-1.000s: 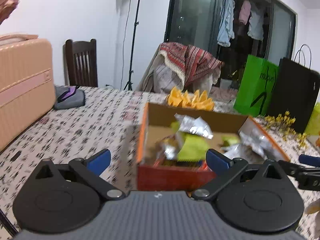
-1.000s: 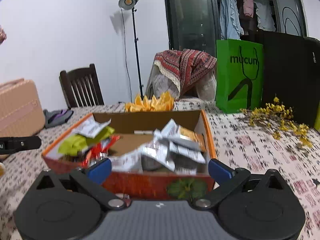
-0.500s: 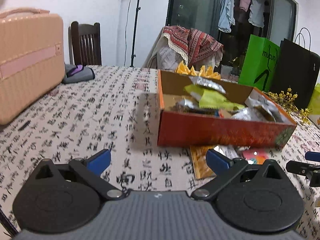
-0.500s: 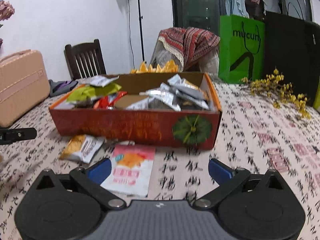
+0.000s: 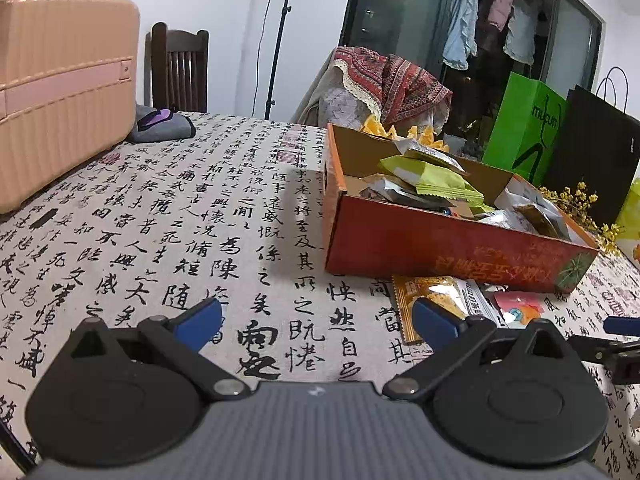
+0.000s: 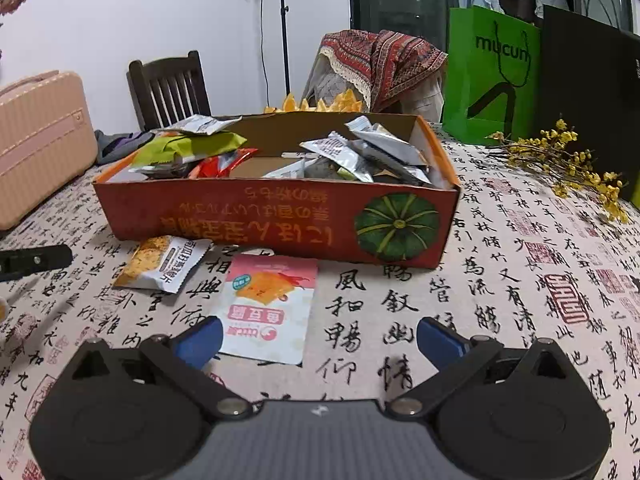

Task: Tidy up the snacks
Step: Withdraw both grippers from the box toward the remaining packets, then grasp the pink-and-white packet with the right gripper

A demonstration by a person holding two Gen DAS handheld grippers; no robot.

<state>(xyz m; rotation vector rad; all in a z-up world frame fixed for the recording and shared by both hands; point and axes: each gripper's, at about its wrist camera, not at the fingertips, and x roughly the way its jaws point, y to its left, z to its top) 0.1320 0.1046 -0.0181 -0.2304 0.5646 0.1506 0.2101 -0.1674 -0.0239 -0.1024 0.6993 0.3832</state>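
Observation:
An orange-red cardboard box (image 6: pixel 280 220) full of snack packets stands on the table; it also shows in the left wrist view (image 5: pixel 440 240). Two packets lie on the cloth in front of it: a pink and white one (image 6: pixel 268 304) and an orange and white one (image 6: pixel 164 262), the latter also in the left wrist view (image 5: pixel 436 296). My right gripper (image 6: pixel 318 340) is open and empty, low over the table, its left finger beside the pink packet. My left gripper (image 5: pixel 316 320) is open and empty, left of the box.
A pink suitcase (image 5: pixel 60 88) stands at the table's left. A grey pouch (image 5: pixel 164 128) lies behind it. A green bag (image 6: pixel 492 68) and a black bag (image 6: pixel 588 92) stand at the back right, with yellow flower sprigs (image 6: pixel 568 168) beside them. A chair (image 6: pixel 168 88) is behind.
Both grippers have pulled back from the box and dropped lower toward the table. The two packets on the cloth have come into view. Both stay open.

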